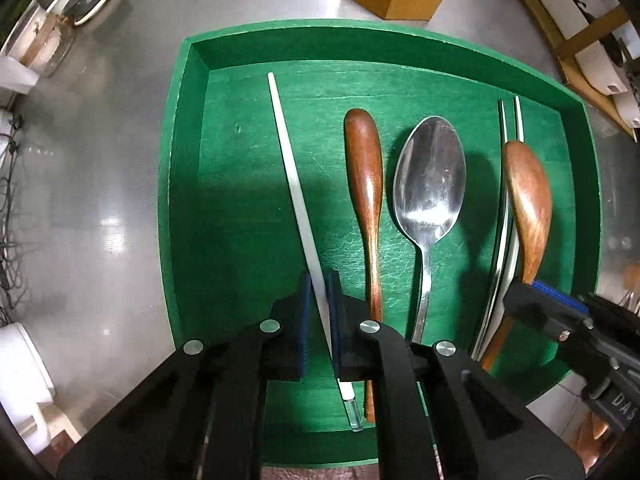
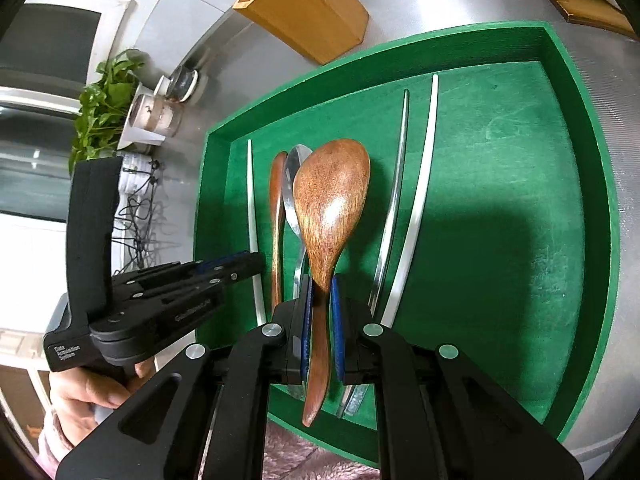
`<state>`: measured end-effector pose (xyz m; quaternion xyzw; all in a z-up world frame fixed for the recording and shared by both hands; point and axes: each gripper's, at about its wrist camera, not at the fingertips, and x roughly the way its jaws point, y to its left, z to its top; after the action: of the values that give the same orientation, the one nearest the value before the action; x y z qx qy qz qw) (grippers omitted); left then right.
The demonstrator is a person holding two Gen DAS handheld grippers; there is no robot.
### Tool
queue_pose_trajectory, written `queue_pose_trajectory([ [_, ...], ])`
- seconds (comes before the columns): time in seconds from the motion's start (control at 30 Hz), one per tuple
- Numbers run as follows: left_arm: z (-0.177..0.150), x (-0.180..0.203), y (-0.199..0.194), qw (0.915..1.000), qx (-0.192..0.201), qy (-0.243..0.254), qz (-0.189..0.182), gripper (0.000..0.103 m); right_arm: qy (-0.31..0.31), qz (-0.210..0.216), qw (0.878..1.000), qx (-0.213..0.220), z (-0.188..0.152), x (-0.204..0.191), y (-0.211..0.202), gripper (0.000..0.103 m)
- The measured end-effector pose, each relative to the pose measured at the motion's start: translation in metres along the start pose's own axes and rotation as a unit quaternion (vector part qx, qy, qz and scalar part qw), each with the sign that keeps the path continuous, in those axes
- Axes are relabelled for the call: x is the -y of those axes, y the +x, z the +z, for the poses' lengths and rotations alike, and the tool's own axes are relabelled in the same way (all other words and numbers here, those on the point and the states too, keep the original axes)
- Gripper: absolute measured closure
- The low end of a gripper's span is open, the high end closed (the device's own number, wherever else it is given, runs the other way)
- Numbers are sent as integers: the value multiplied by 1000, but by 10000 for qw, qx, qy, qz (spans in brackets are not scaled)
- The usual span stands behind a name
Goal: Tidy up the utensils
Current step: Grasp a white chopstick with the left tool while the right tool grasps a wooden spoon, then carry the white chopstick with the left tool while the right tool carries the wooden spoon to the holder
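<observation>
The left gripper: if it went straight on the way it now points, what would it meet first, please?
The left gripper, closed around a white chopstick, points along the green tray. The lane ahead looks free of other utensils, so the tray's far wall would probably come first, though depth is hard to judge.

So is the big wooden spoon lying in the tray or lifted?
Lifted: the right gripper pinches the wooden spoon's handle, its bowl raised above the green tray.

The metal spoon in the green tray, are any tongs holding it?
No, the metal spoon lies free in the green tray, while the left tongs pinch the white chopstick beside it.
</observation>
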<state>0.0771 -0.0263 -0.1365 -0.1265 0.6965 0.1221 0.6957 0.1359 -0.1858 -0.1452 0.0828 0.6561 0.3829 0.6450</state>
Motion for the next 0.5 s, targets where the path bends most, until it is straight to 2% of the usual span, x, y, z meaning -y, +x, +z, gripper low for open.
queue_pose_trajectory([
  [0.07, -3, -1, -2, 10000, 78, 28, 11, 99, 7, 44, 10000, 28, 1, 4, -3, 93],
  [0.23, -9, -5, -3, 9989, 163, -64, -424, 99, -71, 86, 9999, 43, 3, 6, -8, 93],
  [0.43, -25, -18, -26, 9959, 637, -6, -643, 99, -215, 68, 9997, 124, 3, 0, -11, 93],
  [0.5, -31, -23, -34, 9932, 789, -17, -855, 99, -332, -39, 9993, 192, 0, -4, -12, 93],
])
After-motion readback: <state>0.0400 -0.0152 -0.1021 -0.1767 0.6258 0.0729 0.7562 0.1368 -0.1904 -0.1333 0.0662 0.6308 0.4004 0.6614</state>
